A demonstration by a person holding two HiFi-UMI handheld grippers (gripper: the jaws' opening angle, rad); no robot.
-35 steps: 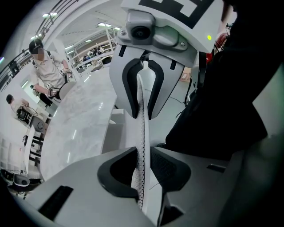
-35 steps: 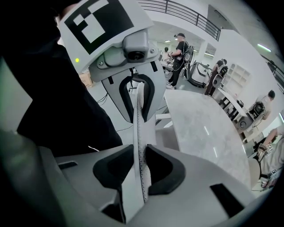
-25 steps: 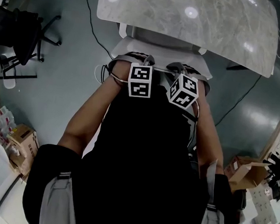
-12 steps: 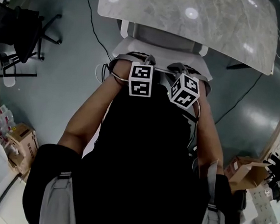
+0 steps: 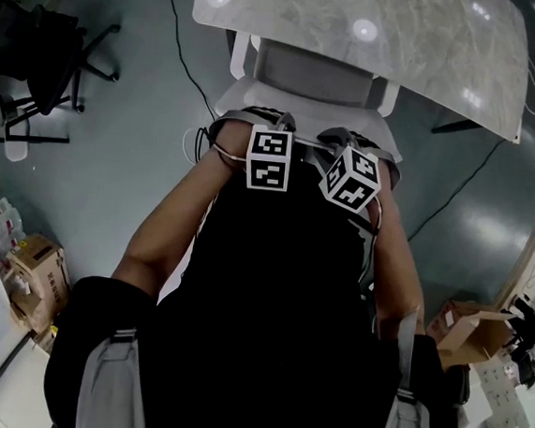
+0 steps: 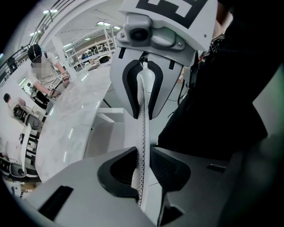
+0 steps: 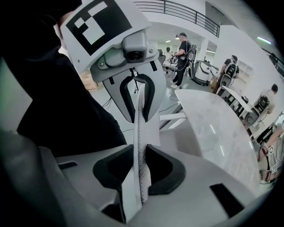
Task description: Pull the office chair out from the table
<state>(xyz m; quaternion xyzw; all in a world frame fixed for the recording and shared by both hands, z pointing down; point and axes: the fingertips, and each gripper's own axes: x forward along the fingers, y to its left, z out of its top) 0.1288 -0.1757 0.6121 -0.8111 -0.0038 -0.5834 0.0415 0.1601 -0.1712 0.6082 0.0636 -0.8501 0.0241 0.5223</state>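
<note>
One office chair (image 5: 306, 75) — white frame, grey padding — stands at the near edge of the single marble-topped table (image 5: 425, 45). Its front part is under the tabletop and its back is toward the person. Its two white armrests (image 5: 239, 55) show on either side, right at the table's edge.

Two grippers sit on the top of the backrest, side by side and near each other: the left gripper (image 5: 260, 121) and the right gripper (image 5: 343, 133), each carrying one marker cube. In the left gripper view the jaws are clamped on the thin perforated edge (image 6: 142, 128) of the backrest, with the pads pressing it from both sides. The right gripper view shows the same grasp on the same edge. Each of these views also catches the other gripper farther along that edge.

On the grey floor (image 5: 131, 167) one black chair (image 5: 38, 55) stands at the upper left, well apart from the table. Two dark cables (image 5: 176, 44) trail across the floor — one on each side of the office chair. There are two cardboard boxes (image 5: 38, 266), one at the lower left and one at the lower right.
</note>
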